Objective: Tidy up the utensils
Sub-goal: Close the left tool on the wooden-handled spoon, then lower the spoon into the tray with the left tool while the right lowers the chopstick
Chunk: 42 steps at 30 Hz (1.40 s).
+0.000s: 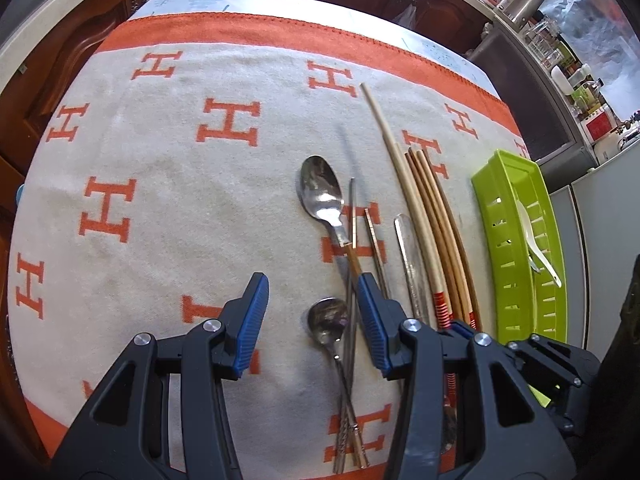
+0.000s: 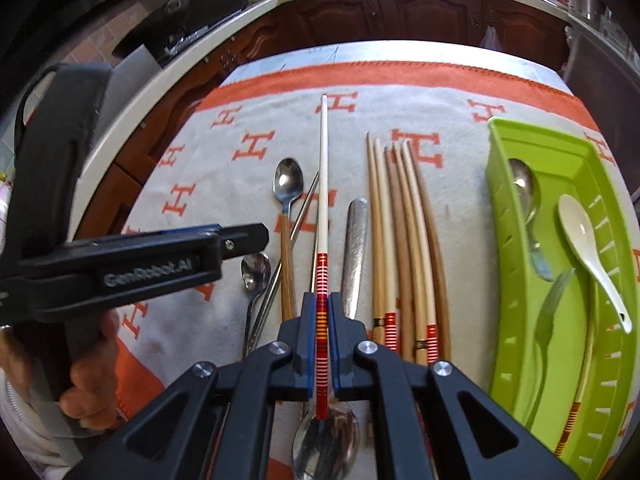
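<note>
The right gripper (image 2: 322,344) is pinched tight on a long cream chopstick (image 2: 323,184), gripping its red-striped end; the stick points toward 12 o'clock over the cloth. Under the gripper, at 6 o'clock, lies a steel spoon bowl (image 2: 326,446). At 1 o'clock from it a bundle of bamboo chopsticks (image 2: 404,240) rests flat, and just beside the bundle, on its 9 o'clock side, lies a flat metal handle (image 2: 356,248). At 3 o'clock stands the green tray (image 2: 516,288), holding a white ceramic spoon (image 2: 588,248), a steel spoon (image 2: 524,188) and a striped chopstick (image 2: 576,412).

The left gripper (image 1: 308,312), held by a hand (image 2: 88,376), has its blue-padded fingers (image 1: 252,316) spread wide apart, gripping nothing. Between them lies a small spoon (image 1: 328,318) with metal chopsticks (image 1: 352,264) alongside; at 12 o'clock is a larger wooden-handled spoon (image 1: 322,190). All rest on a cream cloth with orange H letters (image 1: 160,160).
</note>
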Tool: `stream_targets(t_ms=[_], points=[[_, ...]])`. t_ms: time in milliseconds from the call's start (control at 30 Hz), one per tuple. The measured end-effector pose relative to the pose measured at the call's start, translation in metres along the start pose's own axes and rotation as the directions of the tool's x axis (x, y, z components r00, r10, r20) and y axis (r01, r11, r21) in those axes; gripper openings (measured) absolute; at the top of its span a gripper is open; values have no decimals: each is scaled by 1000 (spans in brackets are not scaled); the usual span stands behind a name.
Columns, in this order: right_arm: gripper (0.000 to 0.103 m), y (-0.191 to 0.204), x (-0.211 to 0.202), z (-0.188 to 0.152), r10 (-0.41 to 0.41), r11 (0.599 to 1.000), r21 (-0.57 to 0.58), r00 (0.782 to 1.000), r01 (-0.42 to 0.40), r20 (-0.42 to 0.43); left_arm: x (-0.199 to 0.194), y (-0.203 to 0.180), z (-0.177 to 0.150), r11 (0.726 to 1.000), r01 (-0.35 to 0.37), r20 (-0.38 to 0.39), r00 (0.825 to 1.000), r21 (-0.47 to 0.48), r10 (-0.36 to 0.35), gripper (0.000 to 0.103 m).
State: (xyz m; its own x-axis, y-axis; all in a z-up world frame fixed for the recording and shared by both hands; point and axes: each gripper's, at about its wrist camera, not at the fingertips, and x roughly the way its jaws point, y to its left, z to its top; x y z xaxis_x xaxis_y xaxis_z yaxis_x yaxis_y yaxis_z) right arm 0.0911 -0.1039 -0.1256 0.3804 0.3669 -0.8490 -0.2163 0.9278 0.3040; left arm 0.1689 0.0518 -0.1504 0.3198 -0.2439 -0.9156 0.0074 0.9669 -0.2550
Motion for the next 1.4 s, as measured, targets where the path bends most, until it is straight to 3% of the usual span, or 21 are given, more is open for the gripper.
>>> stream_targets(t_ms=[100, 300, 367, 433, 500, 633, 800, 1100, 1400], points=[[5, -5, -10, 0, 5, 1000, 19, 1000, -6, 26, 4, -6, 2, 1000, 17, -9, 1000, 1, -17, 43], [5, -11, -22, -2, 15, 999, 34, 998, -17, 54, 20, -20, 7, 999, -30, -19, 999, 12, 30, 41], [5, -13, -23, -4, 18, 999, 40, 998, -21, 57, 24, -23, 9, 999, -50, -12, 999, 12, 50, 32], [5, -16, -25, -5, 22, 999, 47, 998, -25, 61, 25, -24, 9, 999, -53, 2, 999, 12, 53, 13], [5, -19, -26, -6, 26, 998, 53, 998, -29, 63, 26, -25, 9, 999, -36, 2, 999, 6, 36, 7], [5, -22, -27, -7, 32, 997, 62, 997, -36, 68, 25, -25, 8, 999, -42, 18, 999, 9, 41, 5], [5, -25, -32, -9, 46, 996, 72, 996, -52, 81, 20, -19, 7, 1000, 8, 9, 1000, -26, -8, 5], [5, -30, -55, -14, 59, 993, 93, 990, -71, 128, -18, -27, -2, 998, 52, 51, 997, -29, -50, 5], [5, -53, -94, -32, 15, 987, 155, 982, -45, 190, -71, -88, -17, 988, 132, 92, 986, 80, -140, 5]])
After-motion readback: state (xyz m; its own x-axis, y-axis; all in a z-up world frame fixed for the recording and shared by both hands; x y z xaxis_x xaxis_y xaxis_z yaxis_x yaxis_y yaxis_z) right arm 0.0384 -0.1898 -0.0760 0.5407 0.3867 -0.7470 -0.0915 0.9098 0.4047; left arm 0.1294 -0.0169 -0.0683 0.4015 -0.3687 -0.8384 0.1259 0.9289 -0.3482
